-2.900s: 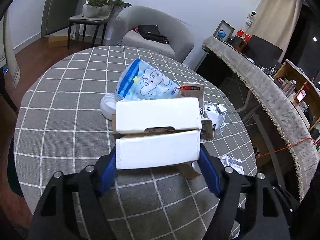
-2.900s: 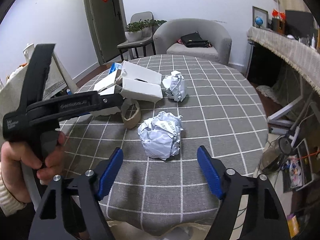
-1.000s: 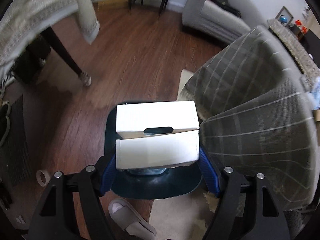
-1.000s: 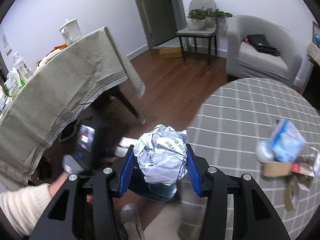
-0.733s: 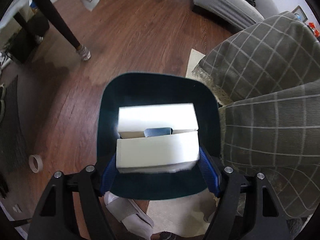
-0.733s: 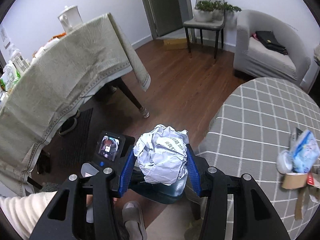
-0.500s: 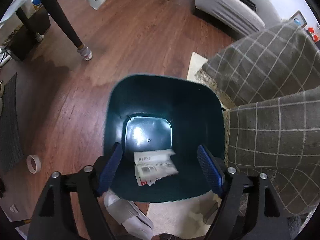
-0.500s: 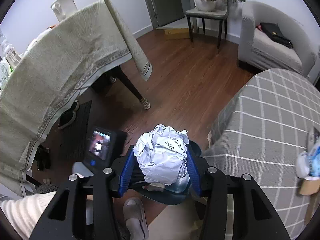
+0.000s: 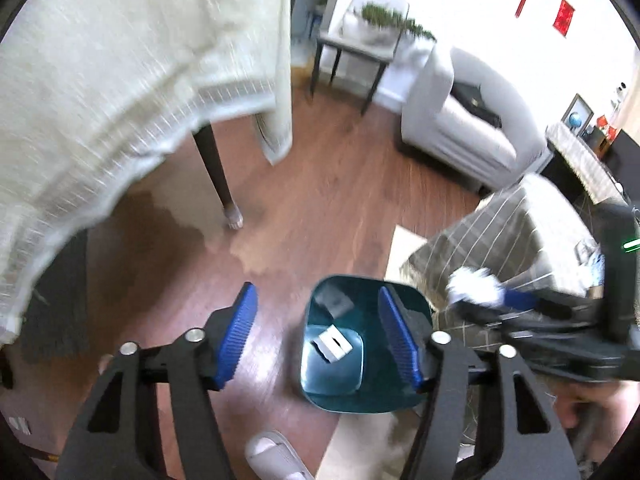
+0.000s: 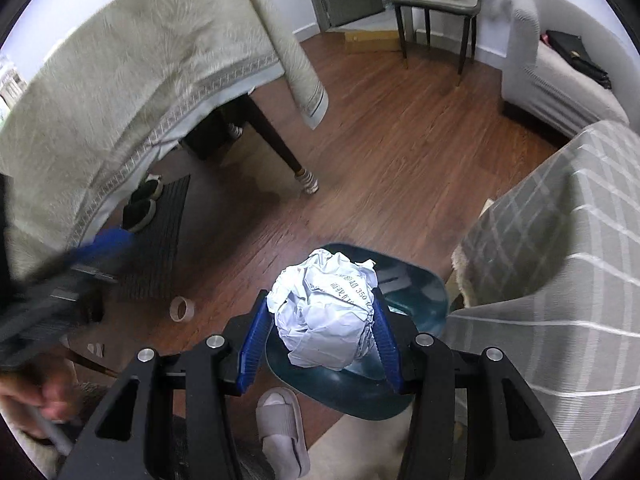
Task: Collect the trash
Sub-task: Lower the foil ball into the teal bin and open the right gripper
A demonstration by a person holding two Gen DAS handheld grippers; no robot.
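A dark teal trash bin [image 9: 316,384] stands on the wooden floor beside the round table; the white box [image 9: 331,342] lies at its bottom. My left gripper [image 9: 318,338] is open and empty, above the bin and its left rim. My right gripper [image 10: 320,342] is shut on a crumpled white paper ball [image 10: 325,314] and holds it above the bin [image 10: 416,292]. In the left wrist view the right gripper [image 9: 516,304] with the paper ball [image 9: 474,286] shows at the right, blurred.
The round table with a grey checked cloth [image 10: 560,240] stands right of the bin. A table with a cream cloth [image 10: 120,80] stands at the left. A slipper [image 10: 282,428], a tape roll [image 10: 182,309] and a dark mat with shoes [image 10: 156,232] lie on the floor. A grey armchair [image 9: 460,128] stands behind.
My left gripper opened and the white box dropped into the bin; it then lifted and swung left. My right gripper carried the paper ball from the table to above the bin.
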